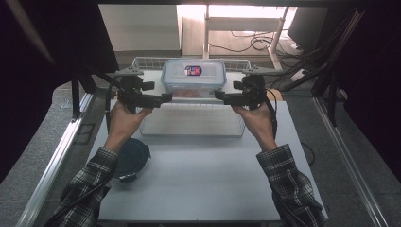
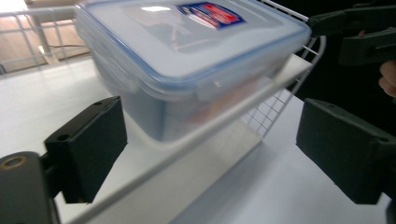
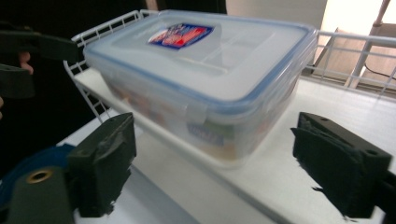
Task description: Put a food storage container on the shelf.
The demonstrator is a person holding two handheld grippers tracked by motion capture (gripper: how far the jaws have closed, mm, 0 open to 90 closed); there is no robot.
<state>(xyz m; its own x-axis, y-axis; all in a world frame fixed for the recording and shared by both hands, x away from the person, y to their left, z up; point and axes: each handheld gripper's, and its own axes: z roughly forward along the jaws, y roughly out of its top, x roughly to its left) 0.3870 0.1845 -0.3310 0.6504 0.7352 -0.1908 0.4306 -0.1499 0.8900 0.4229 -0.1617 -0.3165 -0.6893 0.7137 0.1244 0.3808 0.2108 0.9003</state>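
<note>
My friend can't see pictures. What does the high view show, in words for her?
A person holds two open grippers, left gripper and right gripper, at either side of a clear lidded box on a white wire shelf. A dark round container sits on the table near the left sleeve.

Clear glossy plastic container (image 3: 201, 79) on a smooth white shelf (image 3: 280, 182) with wire rails.

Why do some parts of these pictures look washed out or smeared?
High view: daylight at the top centre burns out the floor beyond the wire basket. Left gripper view: the plastic container is smeared along its near left corner, probably motion. Right gripper view: container sharper, bright glare top right.
</note>
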